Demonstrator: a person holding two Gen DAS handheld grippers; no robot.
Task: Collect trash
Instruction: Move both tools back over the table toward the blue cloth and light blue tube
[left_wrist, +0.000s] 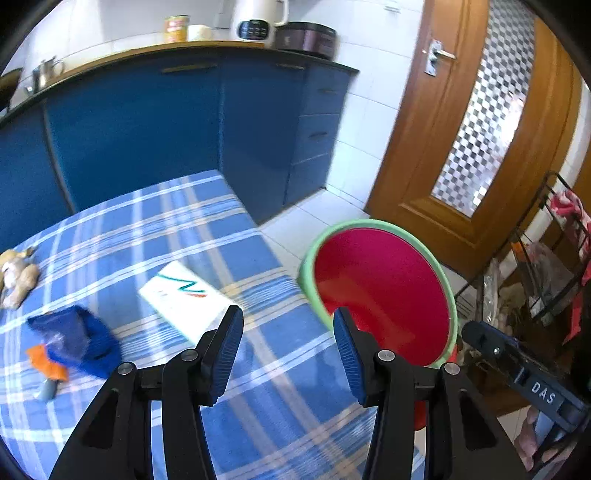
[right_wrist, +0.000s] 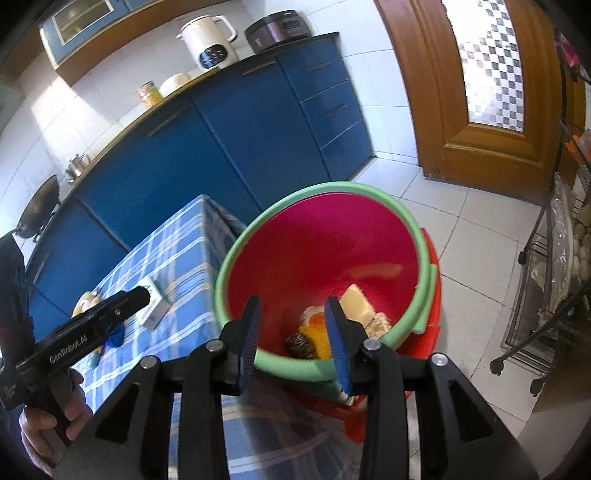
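The left wrist view looks down and forward over the checked worktop (left_wrist: 155, 236) from close above, its tongs (left_wrist: 288, 332) in the foreground, the bin (left_wrist: 384, 288) at right. The right wrist view sits nearly over the bin (right_wrist: 236, 254), looking into it. Both share the bin, the worktop edge, the blue cabinets (left_wrist: 147, 122) and the door (left_wrist: 461, 147)

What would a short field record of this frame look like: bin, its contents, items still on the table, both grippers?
bin: red bucket with green rim, beside the table
bin contents: yellow piece, orange scrap, dark spiky item
table: blue plaid cloth
still on table: white box, blue wrapper, ginger
left gripper: open, empty
right gripper: open, empty, above the bin
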